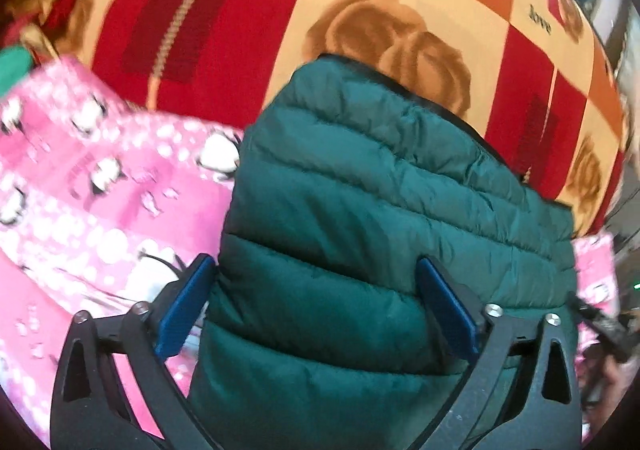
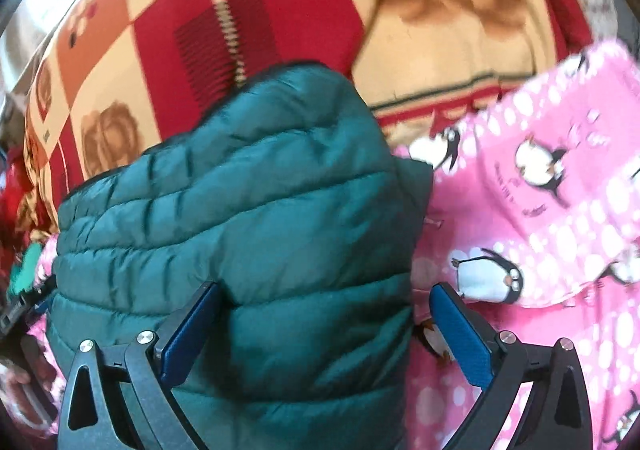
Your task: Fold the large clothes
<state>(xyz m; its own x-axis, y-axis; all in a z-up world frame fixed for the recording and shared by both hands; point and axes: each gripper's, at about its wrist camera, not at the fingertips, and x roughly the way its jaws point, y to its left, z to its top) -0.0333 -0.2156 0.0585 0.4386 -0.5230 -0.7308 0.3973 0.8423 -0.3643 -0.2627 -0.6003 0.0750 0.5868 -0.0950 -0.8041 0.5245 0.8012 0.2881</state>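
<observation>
A dark green quilted puffer jacket point(image 1: 384, 210) lies folded on a pink penguin-print blanket point(image 1: 100, 210). In the left wrist view my left gripper point(image 1: 316, 290) is open, its blue pads point(image 1: 188, 306) spread wide with the jacket's left end between them. In the right wrist view the same jacket point(image 2: 248, 218) fills the centre. My right gripper point(image 2: 326, 314) is open, its left pad point(image 2: 192, 330) against the jacket and its right pad point(image 2: 460, 334) over the pink blanket point(image 2: 540, 210), with the jacket's right edge between them.
A red, orange and cream patchwork blanket with brown rose prints point(image 1: 380, 22) covers the bed beyond the jacket; it also shows in the right wrist view point(image 2: 280, 10). Part of the other gripper shows at the far right edge point(image 1: 600, 326) and far left edge point(image 2: 20, 314).
</observation>
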